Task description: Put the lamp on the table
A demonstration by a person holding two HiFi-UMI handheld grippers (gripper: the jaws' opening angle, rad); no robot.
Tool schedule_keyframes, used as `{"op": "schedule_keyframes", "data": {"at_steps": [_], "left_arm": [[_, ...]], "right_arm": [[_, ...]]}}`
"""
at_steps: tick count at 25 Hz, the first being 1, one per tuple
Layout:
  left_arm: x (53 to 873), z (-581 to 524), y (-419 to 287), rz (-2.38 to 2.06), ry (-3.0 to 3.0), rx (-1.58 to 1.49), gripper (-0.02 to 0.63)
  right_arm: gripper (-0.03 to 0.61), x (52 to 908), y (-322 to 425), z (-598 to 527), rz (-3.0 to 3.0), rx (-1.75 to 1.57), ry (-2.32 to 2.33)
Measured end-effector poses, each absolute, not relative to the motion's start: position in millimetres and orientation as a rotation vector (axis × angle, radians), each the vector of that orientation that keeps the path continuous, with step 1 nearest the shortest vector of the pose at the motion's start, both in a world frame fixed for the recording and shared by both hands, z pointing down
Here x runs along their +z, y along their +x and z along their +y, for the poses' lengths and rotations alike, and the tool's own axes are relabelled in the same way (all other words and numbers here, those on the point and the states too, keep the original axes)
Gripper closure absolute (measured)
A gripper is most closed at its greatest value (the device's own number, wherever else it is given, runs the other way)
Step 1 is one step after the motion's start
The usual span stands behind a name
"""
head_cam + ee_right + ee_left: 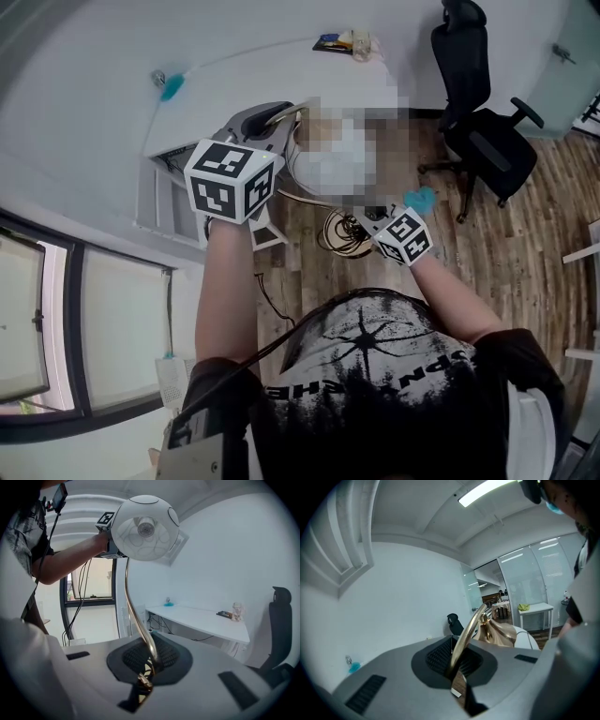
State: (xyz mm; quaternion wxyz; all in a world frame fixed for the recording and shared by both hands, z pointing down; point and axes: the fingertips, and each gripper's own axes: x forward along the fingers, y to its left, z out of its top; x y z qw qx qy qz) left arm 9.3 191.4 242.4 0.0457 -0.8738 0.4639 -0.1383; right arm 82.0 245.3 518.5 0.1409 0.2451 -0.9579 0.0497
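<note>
I hold the lamp off the floor with both grippers. Its white globe shade (145, 527) hangs high in the right gripper view, on a thin curved gold stem (135, 616). My right gripper (147, 677) is shut on the lower end of that stem. My left gripper (457, 677) is shut on the stem (465, 641) near the gold cap (504, 632) beside the shade. In the head view the left gripper (279, 116) is near the edge of the white table (244, 80), and the right gripper (371, 217) is lower right; a mosaic patch hides most of the lamp.
A black office chair (480, 122) stands on the wooden floor at the right. A blue object (172, 89) and small items (345, 42) lie on the table. A coil of cable (339, 234) lies on the floor below. A dark-framed window (56, 319) is at the left.
</note>
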Motion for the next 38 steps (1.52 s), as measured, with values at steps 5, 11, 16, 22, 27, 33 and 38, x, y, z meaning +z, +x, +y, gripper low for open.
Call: {"op": "schedule_keyframes", "data": {"at_steps": [5,11,16,22,27,33,38], "left_arm": [[246,183,-12,1.402,-2.664,-0.429,0.597],[252,171,-37,1.418,-2.663,-0.431,0.597],[257,154,-53,1.448,-2.668,-0.424,0.597],[265,121,-68,1.490,-2.665,-0.436,0.597],[271,81,-77,1.523,-2.660,-0.456,0.597],[269,22,-86,1.566,-2.654,-0.471,0.597],[265,-32,-84,1.602,-2.640,-0.479,0.597]], "right_arm": [[0.561,524,58,234,-2.771,0.137,0.723],[0.560,528,35,224,-2.769,0.149,0.705],[0.561,531,23,209,-2.759,0.154,0.683],[0.560,538,11,179,-2.759,0.181,0.637],[0.560,544,2,142,-2.768,0.196,0.598],[0.560,542,-5,83,-2.769,0.206,0.555],[0.560,537,-3,29,-2.774,0.211,0.516]]}}
